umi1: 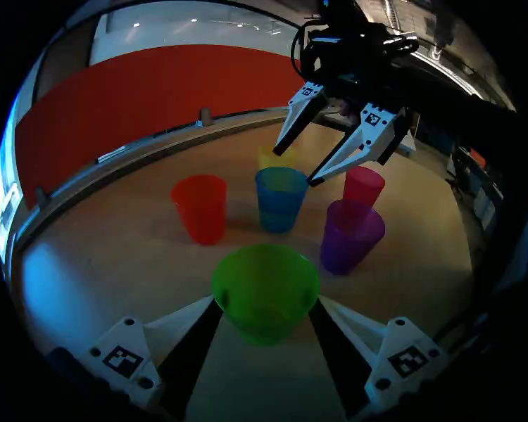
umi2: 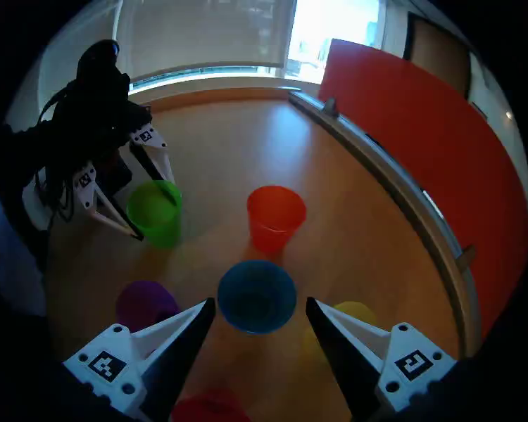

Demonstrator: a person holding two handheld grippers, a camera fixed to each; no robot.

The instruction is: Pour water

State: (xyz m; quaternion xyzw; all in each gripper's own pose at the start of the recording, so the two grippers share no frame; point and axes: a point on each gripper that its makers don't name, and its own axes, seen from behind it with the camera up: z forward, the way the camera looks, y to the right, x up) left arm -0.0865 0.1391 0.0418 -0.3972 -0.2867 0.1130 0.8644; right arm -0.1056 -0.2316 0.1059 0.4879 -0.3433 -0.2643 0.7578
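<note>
A green cup [umi1: 265, 292] stands on the wooden surface between the fingers of my left gripper [umi1: 266, 301], which is open, with its tips level with the cup's sides. From the right gripper view the same green cup [umi2: 155, 211] sits inside the left gripper [umi2: 155, 207]. My right gripper [umi2: 260, 301] is open and hangs just above a blue cup [umi2: 257, 295], fingers either side of it. In the left gripper view the right gripper [umi1: 296, 167] hovers over the blue cup's [umi1: 279, 204] rim. Whether any cup holds water is not visible.
Around the blue cup stand a red cup [umi1: 202, 207], a purple cup [umi1: 348, 235], a pink cup [umi1: 364, 184] and a yellow cup [umi1: 271, 156], partly hidden. A raised ledge [umi1: 158, 141] and a red wall panel [umi1: 158, 91] border the wooden surface [umi1: 109, 246].
</note>
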